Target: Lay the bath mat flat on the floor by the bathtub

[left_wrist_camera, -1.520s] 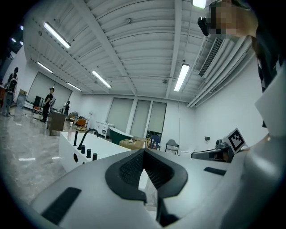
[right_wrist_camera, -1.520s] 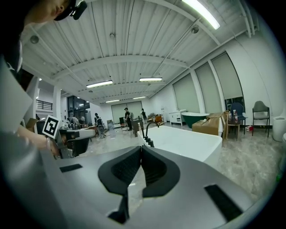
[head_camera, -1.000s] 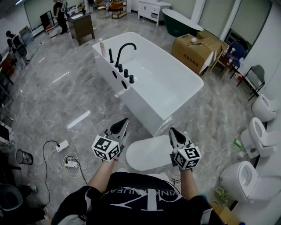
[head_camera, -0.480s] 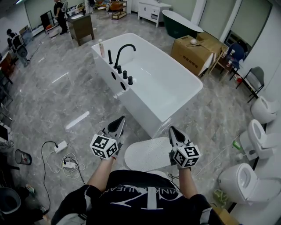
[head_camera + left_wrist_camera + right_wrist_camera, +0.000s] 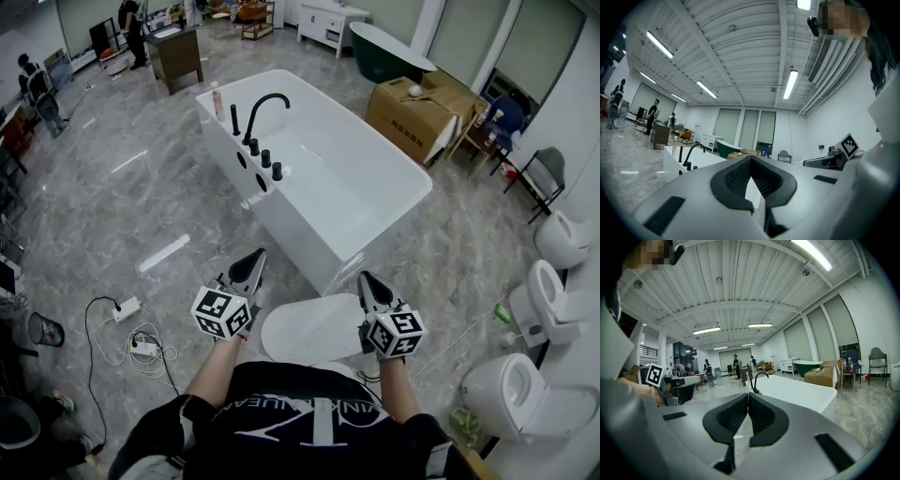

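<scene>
Bath mat (image 5: pixel 314 328) flat below, btwn L claw (image 5: pixel 254 260) & R claw (image 5: pixel 368 283), both pinched closed, empty

A person is holding the left gripper (image 5: pixel 249 266) and the right gripper (image 5: pixel 367 285) low in the frame, either side of the white oval bath mat (image 5: pixel 314 328). The mat is lying on the grey marbled floor (image 5: pixel 112 216), just beside the near end of the white bathtub (image 5: pixel 300 234) at centre. Toilets (image 5: pixel 553 300) are lining the right edge.
</scene>
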Motion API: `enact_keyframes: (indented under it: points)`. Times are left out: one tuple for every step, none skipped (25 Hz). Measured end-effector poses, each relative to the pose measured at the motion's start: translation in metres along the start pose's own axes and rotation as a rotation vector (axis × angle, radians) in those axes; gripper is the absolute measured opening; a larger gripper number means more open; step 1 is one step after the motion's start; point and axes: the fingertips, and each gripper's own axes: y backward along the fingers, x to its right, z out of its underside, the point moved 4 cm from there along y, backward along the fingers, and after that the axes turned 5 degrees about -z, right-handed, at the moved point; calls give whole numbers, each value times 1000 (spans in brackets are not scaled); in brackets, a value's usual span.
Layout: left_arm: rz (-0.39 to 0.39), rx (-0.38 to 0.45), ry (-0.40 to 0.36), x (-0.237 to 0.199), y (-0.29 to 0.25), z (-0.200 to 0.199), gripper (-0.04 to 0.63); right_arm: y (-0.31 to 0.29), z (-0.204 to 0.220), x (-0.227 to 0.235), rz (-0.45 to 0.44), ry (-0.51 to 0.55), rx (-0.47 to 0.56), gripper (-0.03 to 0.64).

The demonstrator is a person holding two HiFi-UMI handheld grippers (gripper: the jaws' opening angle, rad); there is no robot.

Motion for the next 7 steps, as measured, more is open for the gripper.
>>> enact_keyframes:
  points:
    - [-1, 0, -1, 1, 1, 0, 12, 1, 1, 1, 0, -2, -1, 26]
    - [-2, -1, -1, 2, 1, 1, 12, 1, 2, 1, 0, -4, -1, 26]
    - [-4, -1, -1, 3, 1, 2, 12, 2, 3, 2, 0, -8, -1, 26]
    - [-6, 0, 0, 3, 2, 2, 12, 2, 4, 2, -1, -12, -1, 26]
    - [-9, 0, 1, 3, 3, 3, 12, 2, 5, 2, -3, -14, -2, 26]
    - [-12, 1, 3, 3, 4, 3, 12, 2, 5, 1, -5, -16, -3, 26]
    - [-14, 2, 4, 3, 5, 4, 12, 2, 6, 0, -7, -17, -5, 26]
